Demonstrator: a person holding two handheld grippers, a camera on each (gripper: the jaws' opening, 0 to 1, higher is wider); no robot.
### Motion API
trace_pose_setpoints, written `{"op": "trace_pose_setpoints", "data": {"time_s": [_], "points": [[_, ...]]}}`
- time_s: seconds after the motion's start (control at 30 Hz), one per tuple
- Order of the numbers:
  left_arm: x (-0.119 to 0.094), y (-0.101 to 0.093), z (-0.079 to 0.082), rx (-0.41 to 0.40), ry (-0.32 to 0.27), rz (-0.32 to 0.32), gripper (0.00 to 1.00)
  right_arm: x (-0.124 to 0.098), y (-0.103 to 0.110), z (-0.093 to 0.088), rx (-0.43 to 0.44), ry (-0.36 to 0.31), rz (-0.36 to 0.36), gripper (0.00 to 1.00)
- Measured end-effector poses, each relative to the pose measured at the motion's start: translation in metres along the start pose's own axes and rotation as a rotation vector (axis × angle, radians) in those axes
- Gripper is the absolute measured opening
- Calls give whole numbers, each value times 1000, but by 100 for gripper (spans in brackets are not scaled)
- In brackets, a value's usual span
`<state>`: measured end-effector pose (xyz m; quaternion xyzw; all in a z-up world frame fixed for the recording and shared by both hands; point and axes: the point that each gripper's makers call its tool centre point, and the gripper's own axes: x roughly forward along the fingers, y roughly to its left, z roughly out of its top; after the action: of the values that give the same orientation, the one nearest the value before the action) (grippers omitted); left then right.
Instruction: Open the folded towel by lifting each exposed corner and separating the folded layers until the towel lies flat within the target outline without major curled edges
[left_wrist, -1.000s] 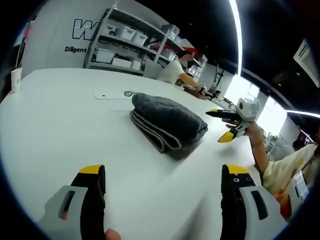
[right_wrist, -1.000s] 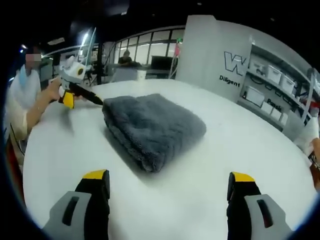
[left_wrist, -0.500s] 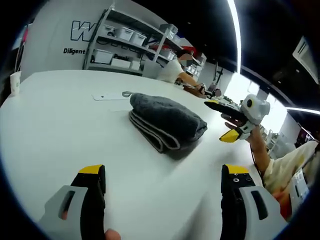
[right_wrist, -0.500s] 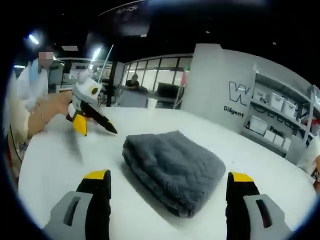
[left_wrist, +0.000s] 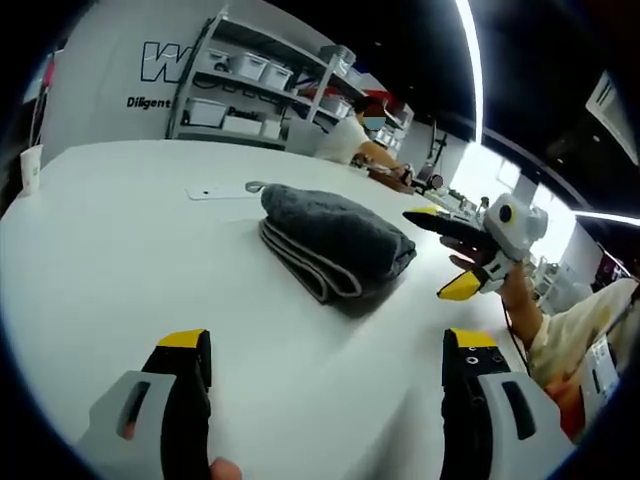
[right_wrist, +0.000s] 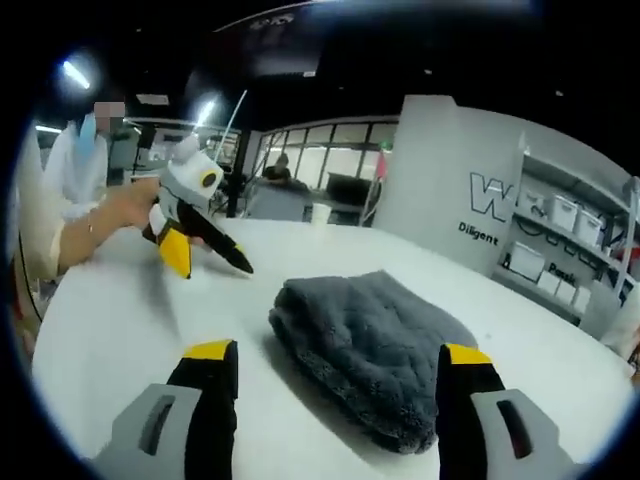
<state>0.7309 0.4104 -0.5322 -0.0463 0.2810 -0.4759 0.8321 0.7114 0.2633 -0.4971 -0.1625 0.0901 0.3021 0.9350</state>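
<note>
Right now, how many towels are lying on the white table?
1. The folded grey towel lies on the white table, ahead of the left gripper and right gripper, both open; neither touches it.

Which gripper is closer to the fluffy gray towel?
The right gripper: the gray towel lies between its fingers. The left gripper sits farther back.
</note>
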Motion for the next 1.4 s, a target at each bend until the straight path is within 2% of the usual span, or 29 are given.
{"op": "trace_pose_setpoints", "data": {"time_s": [0.07,0.17,0.3,0.43,0.6,0.67,0.8,0.93,1.17,1.27,1.4], "points": [[0,0,0,1,-1,0,95,0,-1,2,-16,-7,-10,68],[0,-1,0,2,-1,-1,95,3,2,1,-30,-5,-12,66],[0,0,-1,3,2,2,95,7,8,-3,-95,7,-14,50],[0,0,0,5,-1,4,95,10,7,-8,-133,35,-30,49],[0,0,0,7,4,1,94,11,3,-13,-127,43,-34,38],[1,0,-1,8,7,0,94,12,3,-14,-154,49,-45,34],[1,-1,-2,12,11,0,94,15,5,-19,-186,73,-45,32],[1,-1,-2,12,13,3,94,16,-2,-25,-229,92,-74,18],[2,0,-4,17,20,7,93,14,-8,-25,-183,76,-72,1],[2,0,-5,15,22,7,93,14,-9,-23,-163,66,-69,0],[2,0,-5,15,24,9,93,12,-12,-19,-51,26,-61,0]]}}
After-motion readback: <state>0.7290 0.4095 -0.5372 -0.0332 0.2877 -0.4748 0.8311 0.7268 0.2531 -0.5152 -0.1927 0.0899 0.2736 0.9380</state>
